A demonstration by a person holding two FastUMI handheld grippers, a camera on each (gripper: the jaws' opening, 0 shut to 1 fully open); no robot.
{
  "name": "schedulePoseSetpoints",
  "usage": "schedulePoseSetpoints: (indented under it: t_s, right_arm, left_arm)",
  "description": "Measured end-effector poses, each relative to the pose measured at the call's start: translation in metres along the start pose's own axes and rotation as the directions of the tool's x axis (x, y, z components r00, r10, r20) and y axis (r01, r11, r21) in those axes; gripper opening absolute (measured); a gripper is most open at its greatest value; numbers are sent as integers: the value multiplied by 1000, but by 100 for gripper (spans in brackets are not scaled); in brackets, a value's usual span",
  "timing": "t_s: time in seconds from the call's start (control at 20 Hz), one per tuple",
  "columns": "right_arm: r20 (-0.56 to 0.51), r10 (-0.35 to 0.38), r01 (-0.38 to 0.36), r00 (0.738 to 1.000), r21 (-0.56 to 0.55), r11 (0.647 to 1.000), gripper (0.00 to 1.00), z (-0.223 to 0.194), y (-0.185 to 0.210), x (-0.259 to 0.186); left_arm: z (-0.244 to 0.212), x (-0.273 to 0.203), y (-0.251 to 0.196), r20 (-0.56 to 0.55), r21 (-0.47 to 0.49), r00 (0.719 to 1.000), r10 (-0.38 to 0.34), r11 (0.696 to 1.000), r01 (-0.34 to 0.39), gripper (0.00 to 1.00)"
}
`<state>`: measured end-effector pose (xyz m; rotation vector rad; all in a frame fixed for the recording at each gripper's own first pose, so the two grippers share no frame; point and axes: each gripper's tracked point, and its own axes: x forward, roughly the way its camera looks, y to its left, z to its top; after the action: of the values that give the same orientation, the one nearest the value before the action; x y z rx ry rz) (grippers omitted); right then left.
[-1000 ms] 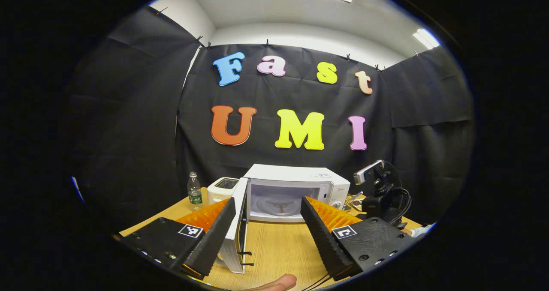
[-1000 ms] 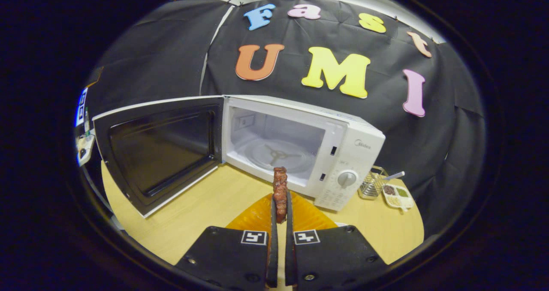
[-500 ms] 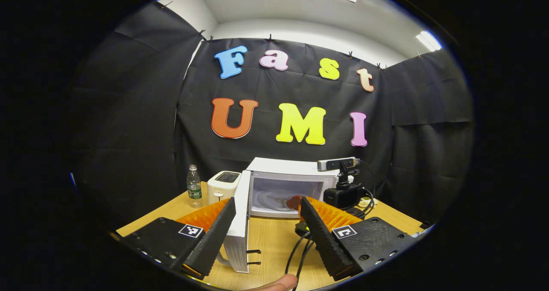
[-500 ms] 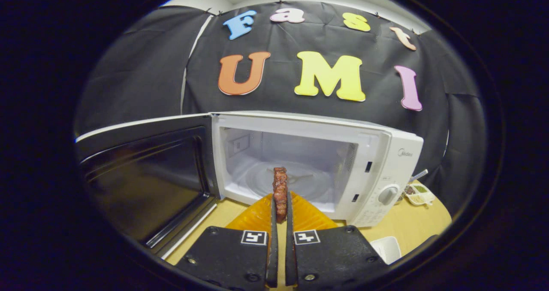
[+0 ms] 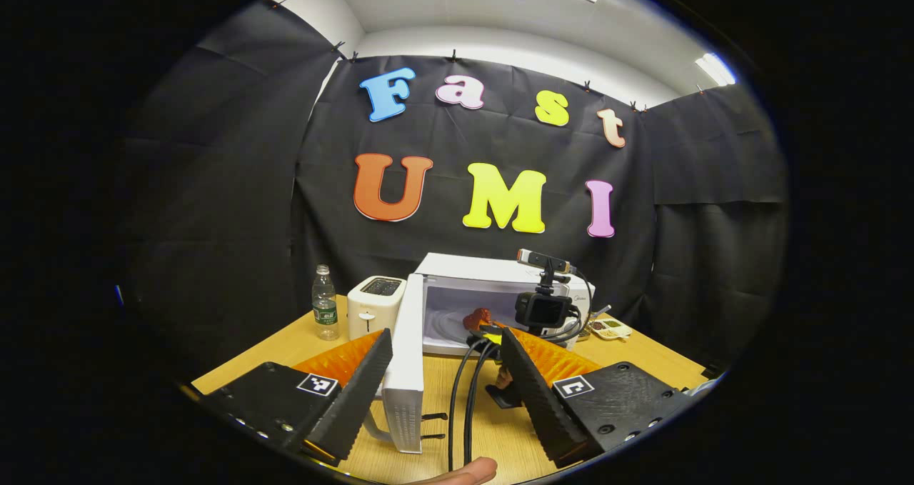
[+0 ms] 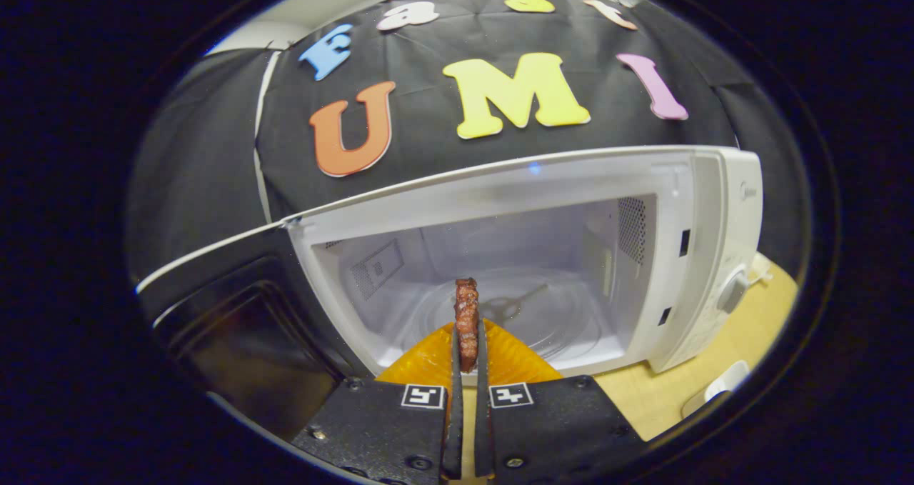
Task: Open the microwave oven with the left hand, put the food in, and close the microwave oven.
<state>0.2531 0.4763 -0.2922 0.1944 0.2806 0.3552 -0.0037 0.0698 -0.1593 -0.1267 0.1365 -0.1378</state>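
Wooden table, black-draped booth

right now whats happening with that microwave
A person is loading food. The right gripper is shut on a reddish-brown piece of meat, holding it at the mouth of the white microwave oven, whose dark-windowed door stands wide open. The left gripper waits open beside the door.
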Motion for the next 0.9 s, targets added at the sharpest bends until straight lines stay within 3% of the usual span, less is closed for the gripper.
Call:
schedulePoseSetpoints:
  t_s: [0.15, 0.35, 0.6, 0.65, 0.7, 0.75, 0.8, 0.9]
  right_arm:
    - [-32, -25, 29, 999, 154, 988, 10, -5, 0, 20]
    - [-26, -91, 94, 996, 340, 936, 11, -8, -4, 38]
    - [-14, -144, 125, 989, 588, 799, 11, -8, -16, 54]
    - [-13, -144, 122, 990, 606, 786, 11, -7, -14, 56]
    - [-9, -149, 124, 989, 612, 781, 12, -7, -14, 58]
    - [-6, -154, 126, 988, 608, 784, 2, -7, -12, 59]
    - [-3, -155, 126, 988, 604, 787, 12, -7, -12, 60]
    - [0, -160, 129, 987, 593, 795, 12, -5, -12, 62]
  left_arm:
    - [-3, 3, -2, -17, -16, 1000, -15, 1000, 15, 94]
    - [-7, 4, -2, -33, -25, 999, -17, 1000, 16, 93]
    - [-13, 3, -2, -48, -20, 999, -21, 1000, 20, 93]
    - [-14, 1, -2, -52, -13, 998, -20, 1000, 19, 93]
    - [-15, 1, -2, -53, -6, 998, -21, 1000, 21, 93]
    - [-16, 2, -2, -53, -4, 998, -23, 1000, 23, 93]
    - [-17, 2, -4, -57, -7, 998, -30, 1000, 29, 93]
    - [-19, 5, -6, -53, -16, 998, -39, 999, 39, 93]
